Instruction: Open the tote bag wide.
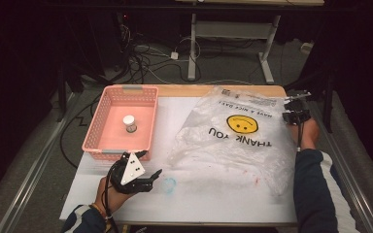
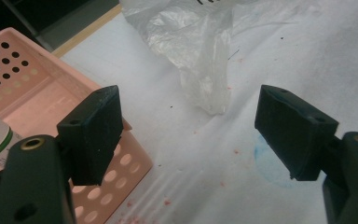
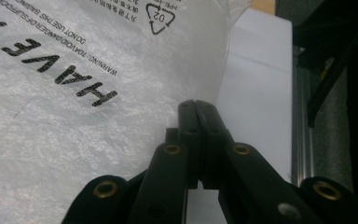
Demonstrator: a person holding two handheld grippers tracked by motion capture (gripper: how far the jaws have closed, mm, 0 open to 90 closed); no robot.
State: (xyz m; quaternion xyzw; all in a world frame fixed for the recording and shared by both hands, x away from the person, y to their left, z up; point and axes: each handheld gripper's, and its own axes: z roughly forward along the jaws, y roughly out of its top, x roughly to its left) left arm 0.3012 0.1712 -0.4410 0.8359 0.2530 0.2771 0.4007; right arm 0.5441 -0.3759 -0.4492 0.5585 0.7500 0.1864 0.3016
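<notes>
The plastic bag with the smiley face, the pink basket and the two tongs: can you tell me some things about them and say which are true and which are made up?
1. The plastic bag has a yellow smiley face on it. True.
2. The little white jar stands on the bare table. False: it stands inside the pink basket.
3. The left tongs are open with nothing between them. True.
4. The right tongs are wide open. False: their jaws are shut together, right at the edge of the bag.
5. The basket is on top of the bag. False: it sits beside the bag, toward the left tongs' side of the table.
</notes>
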